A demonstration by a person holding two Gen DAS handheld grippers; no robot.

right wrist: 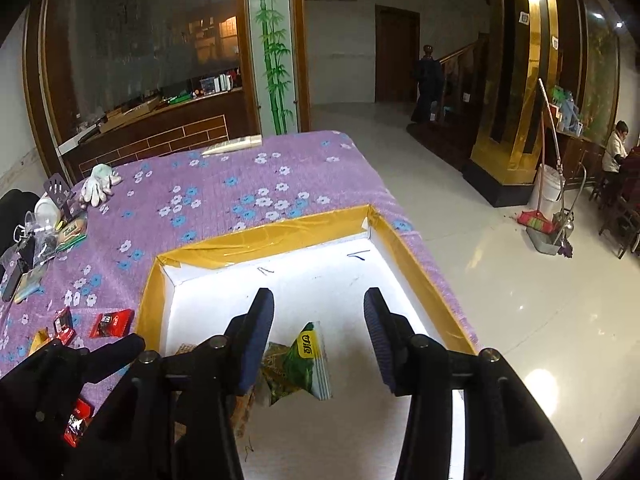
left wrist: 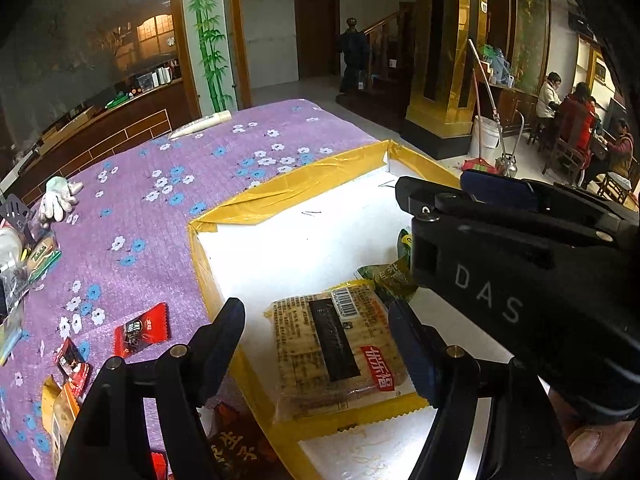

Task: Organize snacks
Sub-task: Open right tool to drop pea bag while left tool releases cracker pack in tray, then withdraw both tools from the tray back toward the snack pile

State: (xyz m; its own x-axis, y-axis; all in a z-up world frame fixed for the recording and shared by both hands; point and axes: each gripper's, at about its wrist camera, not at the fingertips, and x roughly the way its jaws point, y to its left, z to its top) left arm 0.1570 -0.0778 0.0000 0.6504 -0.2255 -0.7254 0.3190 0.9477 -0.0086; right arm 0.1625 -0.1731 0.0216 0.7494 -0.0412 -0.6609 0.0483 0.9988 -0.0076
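Note:
A white box with yellow-taped rim (left wrist: 280, 192) (right wrist: 256, 236) sits on the purple flowered cloth. Inside lie a yellow cracker packet (left wrist: 336, 356) and green snack packets (left wrist: 390, 280) (right wrist: 304, 360). My left gripper (left wrist: 320, 340) is open, its fingers either side of the cracker packet, above it. My right gripper (right wrist: 320, 332) is open and empty above the green packets; its body shows in the left wrist view (left wrist: 520, 280). Red snack packets (left wrist: 140, 330) (right wrist: 110, 322) lie on the cloth left of the box.
More packets (left wrist: 66, 392) and clutter (right wrist: 40, 236) lie at the table's left. White gloves (left wrist: 58, 198) (right wrist: 98, 184) and a white tube (left wrist: 202, 124) lie farther back. The table edge (right wrist: 384, 184) drops to tiled floor on the right.

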